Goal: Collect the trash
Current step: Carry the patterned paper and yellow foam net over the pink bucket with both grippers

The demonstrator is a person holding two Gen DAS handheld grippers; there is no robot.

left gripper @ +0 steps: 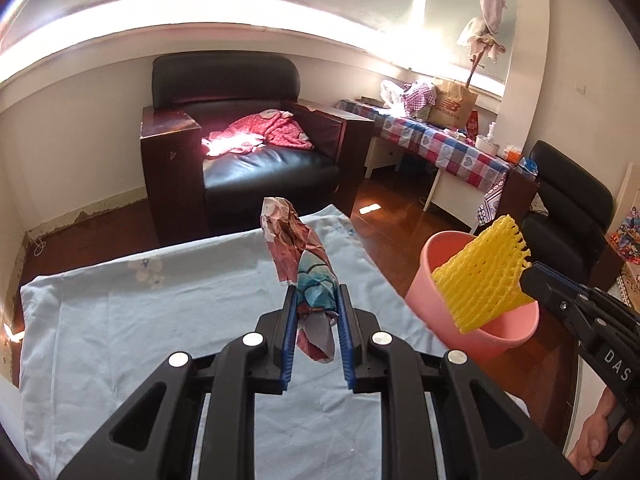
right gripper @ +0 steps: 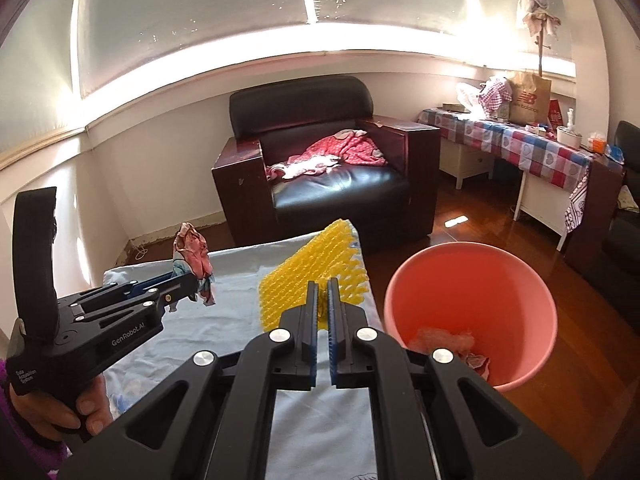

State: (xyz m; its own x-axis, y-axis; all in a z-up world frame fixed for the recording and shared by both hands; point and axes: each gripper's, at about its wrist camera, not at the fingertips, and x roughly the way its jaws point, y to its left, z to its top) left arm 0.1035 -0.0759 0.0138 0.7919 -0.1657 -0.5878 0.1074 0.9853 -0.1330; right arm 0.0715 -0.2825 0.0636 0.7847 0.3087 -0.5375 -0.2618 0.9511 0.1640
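Note:
My left gripper [left gripper: 317, 294] is shut on a crumpled printed wrapper [left gripper: 298, 246], held upright above the light blue cloth [left gripper: 140, 320]; the same wrapper shows in the right wrist view [right gripper: 192, 252]. My right gripper [right gripper: 323, 282] is shut on a yellow foam fruit net [right gripper: 312, 264], held over the cloth's right edge, left of the pink trash bin [right gripper: 472, 280]. In the left wrist view the net [left gripper: 480, 276] hangs in front of the bin [left gripper: 440, 264]. Some crumpled trash lies in the bin's bottom [right gripper: 444, 338].
A black leather armchair [right gripper: 320, 152] with red clothing [right gripper: 332, 152] stands beyond the cloth-covered surface. A table with a checked cover [right gripper: 532, 144] and bags stands at the right, beside a black chair [left gripper: 568, 216]. Wooden floor [right gripper: 480, 216] surrounds the bin.

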